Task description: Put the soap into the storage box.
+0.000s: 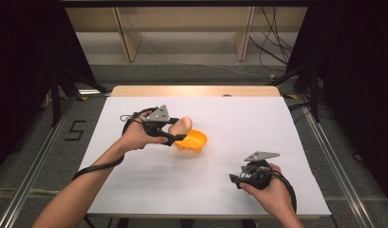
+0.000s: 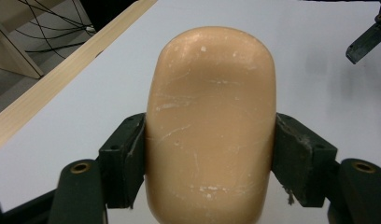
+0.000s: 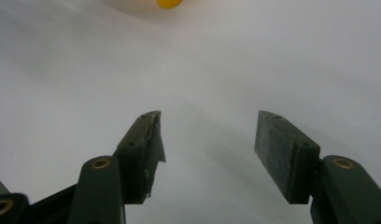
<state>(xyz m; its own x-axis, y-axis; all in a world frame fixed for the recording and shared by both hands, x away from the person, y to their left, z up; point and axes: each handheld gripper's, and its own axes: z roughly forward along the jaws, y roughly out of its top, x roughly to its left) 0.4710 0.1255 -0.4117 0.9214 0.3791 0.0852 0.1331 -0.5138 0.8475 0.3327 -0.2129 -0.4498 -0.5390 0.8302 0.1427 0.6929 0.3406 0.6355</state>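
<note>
My left gripper (image 1: 179, 130) is shut on a tan, rounded bread-like piece (image 1: 181, 125), holding it over the table's middle. In the left gripper view the tan piece (image 2: 211, 135) sits squeezed between both black pads (image 2: 128, 161), its scuffed surface facing the camera. An orange bowl-like object (image 1: 193, 141) rests on the white table (image 1: 258, 123) just right of and below that piece; whether they touch I cannot tell. My right gripper (image 1: 236, 179) hovers low at the front right, open, with nothing between its fingers (image 3: 146, 149). The orange object (image 3: 169, 3) peeks in at the top edge of the right gripper view.
A wooden strip (image 1: 194, 90) runs along the table's far edge. Wooden frame legs (image 1: 127, 40) and loose cables (image 1: 273, 47) lie on the floor beyond. Metal rails (image 1: 37, 156) flank the table on both sides. The other gripper's black tip (image 2: 366, 42) shows at top right.
</note>
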